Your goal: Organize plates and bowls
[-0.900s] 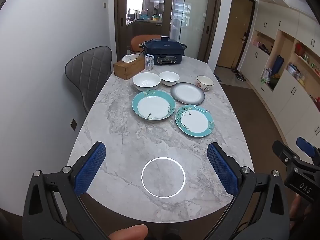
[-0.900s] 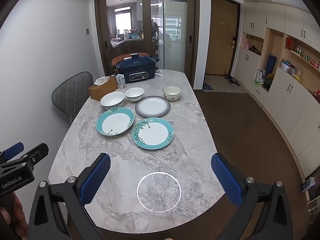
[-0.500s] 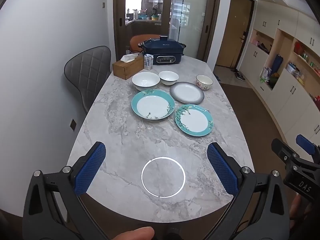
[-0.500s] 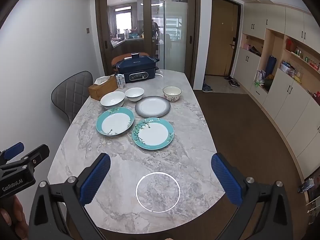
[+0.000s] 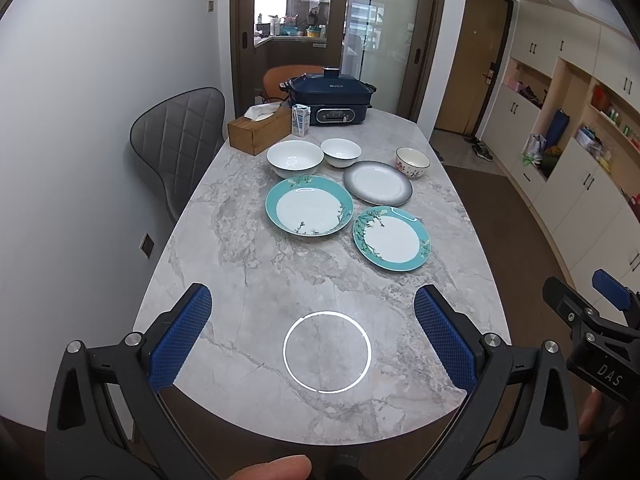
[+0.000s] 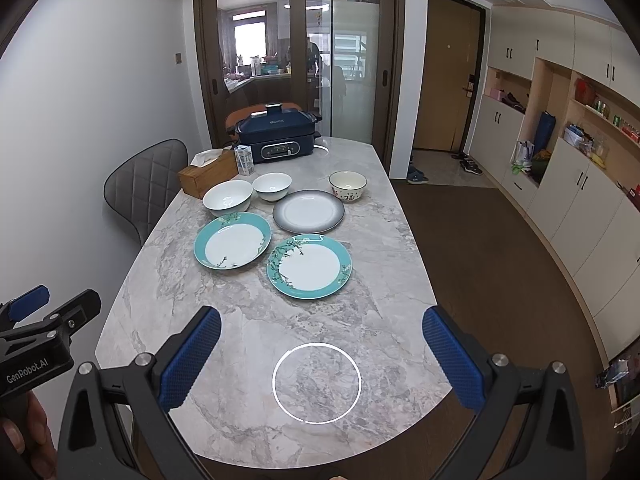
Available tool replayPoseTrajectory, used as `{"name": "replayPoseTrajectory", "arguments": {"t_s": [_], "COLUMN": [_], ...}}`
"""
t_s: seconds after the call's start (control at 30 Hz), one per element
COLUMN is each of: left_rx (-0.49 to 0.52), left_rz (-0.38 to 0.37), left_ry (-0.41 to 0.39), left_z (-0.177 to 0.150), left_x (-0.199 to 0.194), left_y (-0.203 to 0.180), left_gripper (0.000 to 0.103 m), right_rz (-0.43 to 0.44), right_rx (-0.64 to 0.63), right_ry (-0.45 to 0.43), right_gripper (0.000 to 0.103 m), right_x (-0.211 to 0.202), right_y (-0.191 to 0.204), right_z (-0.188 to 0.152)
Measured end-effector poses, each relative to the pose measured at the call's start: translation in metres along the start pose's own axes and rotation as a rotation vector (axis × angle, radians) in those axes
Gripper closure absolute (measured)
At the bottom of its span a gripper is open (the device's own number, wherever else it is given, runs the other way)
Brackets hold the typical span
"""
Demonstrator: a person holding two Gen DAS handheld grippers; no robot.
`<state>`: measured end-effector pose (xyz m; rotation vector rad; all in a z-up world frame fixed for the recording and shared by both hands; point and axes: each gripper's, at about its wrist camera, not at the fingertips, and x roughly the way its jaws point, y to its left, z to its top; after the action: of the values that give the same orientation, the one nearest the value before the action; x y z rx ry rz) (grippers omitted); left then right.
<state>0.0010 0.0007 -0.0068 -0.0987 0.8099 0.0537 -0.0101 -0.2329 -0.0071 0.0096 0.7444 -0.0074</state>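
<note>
On the marble table (image 5: pixel 248 264) lie two teal-rimmed plates, one on the left (image 5: pixel 309 211) (image 6: pixel 232 239) and one on the right (image 5: pixel 391 238) (image 6: pixel 309 266), and a grey-rimmed plate (image 5: pixel 377 182) (image 6: pixel 308 211). Behind them stand a large white bowl (image 5: pixel 295 158) (image 6: pixel 227 197), a small white bowl (image 5: pixel 340 152) (image 6: pixel 272 186) and a flowered bowl (image 5: pixel 412 161) (image 6: pixel 347 186). My left gripper (image 5: pixel 312 332) and my right gripper (image 6: pixel 320 354) are open and empty over the table's near end, well short of the dishes.
A dark blue electric cooker (image 5: pixel 330 100), a wooden tissue box (image 5: pixel 259 130) and a small carton (image 5: pixel 300 120) stand at the far end. A grey chair (image 5: pixel 176 140) is at the table's left. Cabinets (image 6: pixel 568 160) line the right wall.
Both views have shifted only slightly; the dishes have not moved and both grippers stay open.
</note>
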Motion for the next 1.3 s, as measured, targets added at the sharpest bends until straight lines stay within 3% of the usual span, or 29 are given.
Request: {"name": "replayPoseTrajectory", "arguments": {"t_s": [1.3], "left_rx": [-0.004], "left_rz": [-0.004], "left_ry": [0.010], "left_z": [0.0018], "left_x": [0.0010], "left_y": [0.0004], "left_gripper": [0.000], "right_rz": [-0.003], "right_rx": [-0.005], "right_ry": [0.007], "right_gripper": [0.000], "right_x": [0.0049], "right_y": [0.0029], "right_z": [-0.0010]}}
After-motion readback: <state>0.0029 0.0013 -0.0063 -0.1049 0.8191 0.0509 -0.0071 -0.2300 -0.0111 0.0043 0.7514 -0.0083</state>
